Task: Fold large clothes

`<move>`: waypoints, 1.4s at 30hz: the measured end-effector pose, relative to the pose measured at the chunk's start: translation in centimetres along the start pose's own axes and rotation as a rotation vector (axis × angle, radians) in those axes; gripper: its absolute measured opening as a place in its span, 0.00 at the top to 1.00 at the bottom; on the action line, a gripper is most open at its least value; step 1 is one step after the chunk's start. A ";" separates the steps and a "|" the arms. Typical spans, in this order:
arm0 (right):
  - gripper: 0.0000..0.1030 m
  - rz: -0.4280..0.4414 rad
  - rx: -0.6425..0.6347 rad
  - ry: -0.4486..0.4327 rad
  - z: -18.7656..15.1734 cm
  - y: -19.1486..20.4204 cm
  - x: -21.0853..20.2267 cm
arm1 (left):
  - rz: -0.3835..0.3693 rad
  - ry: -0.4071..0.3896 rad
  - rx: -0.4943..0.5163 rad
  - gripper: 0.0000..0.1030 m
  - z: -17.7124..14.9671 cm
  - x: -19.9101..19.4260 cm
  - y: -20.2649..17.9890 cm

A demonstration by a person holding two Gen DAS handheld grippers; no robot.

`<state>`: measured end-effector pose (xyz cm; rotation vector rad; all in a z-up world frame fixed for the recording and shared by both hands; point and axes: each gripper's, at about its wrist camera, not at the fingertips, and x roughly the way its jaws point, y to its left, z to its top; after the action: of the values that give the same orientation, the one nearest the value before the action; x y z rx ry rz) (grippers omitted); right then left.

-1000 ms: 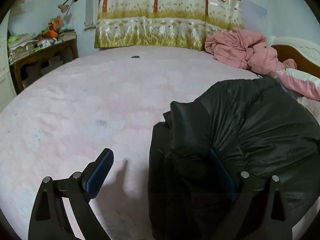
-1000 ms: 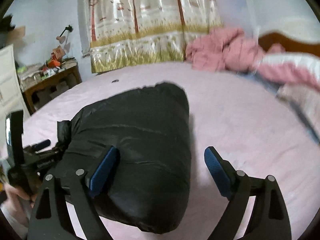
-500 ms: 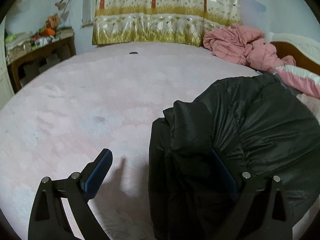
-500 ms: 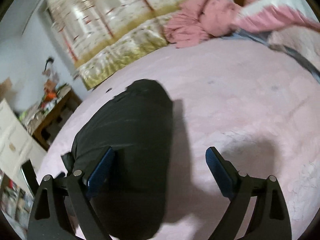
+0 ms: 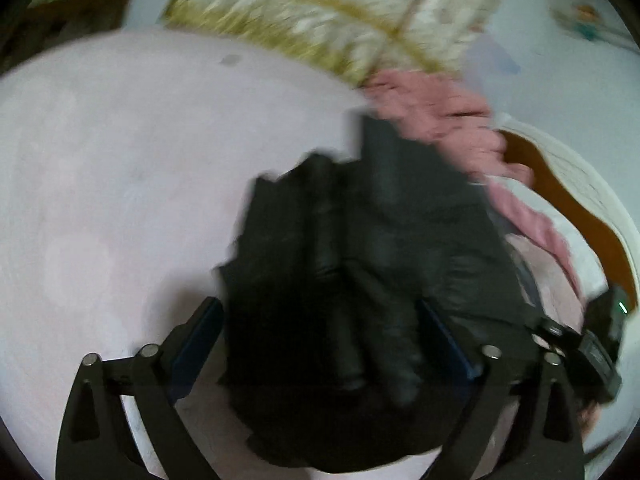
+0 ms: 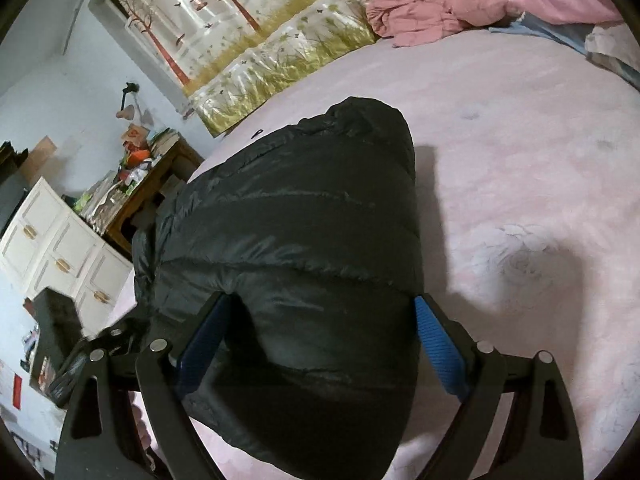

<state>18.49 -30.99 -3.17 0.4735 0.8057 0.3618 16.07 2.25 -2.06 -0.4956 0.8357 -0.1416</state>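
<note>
The black puffer jacket [image 6: 304, 248] lay bundled in a thick fold on the pink bed [image 6: 520, 152], its quilted bulk rising between both tools. The right gripper [image 6: 318, 344] stood with its blue-padded fingers [image 6: 438, 350] spread wide on either side of the jacket's near end, the pads against or just beside the fabric without squeezing it. In the blurred left wrist view, the left gripper [image 5: 320, 340] was likewise spread apart, straddling the jacket [image 5: 360, 272] from its folded edge. A crumpled pink quilt [image 6: 432, 4] sat at the far side of the bed, near the patterned curtain [image 6: 256, 36]. A cluttered wooden desk [image 6: 148, 184] and white drawers [image 6: 60, 252] stood beside the bed.
</note>
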 end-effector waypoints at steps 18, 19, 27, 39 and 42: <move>0.55 -0.015 -0.159 0.014 -0.5 2.2 1.1 | -0.244 0.053 -0.008 0.61 -1.3 0.3 0.6; 0.57 -0.039 -0.198 -0.013 -0.7 3.2 0.7 | -0.241 0.038 0.013 0.62 -1.2 0.1 0.3; 0.57 -0.136 -0.301 -0.097 -0.4 6.4 -2.5 | -0.254 -0.028 0.097 0.64 -1.7 -1.1 -1.5; 0.57 -0.159 -0.277 -0.152 0.4 5.3 -5.5 | -0.257 -0.084 0.207 0.66 0.7 -1.0 -5.8; 0.57 -0.185 -0.252 -0.202 2.3 4.4 -7.3 | -0.273 -0.109 0.285 0.66 2.6 -0.1 -10.3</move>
<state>14.96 -31.43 4.88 0.1931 0.5919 0.2349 18.71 -5.83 4.36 -0.3427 0.6257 -0.4745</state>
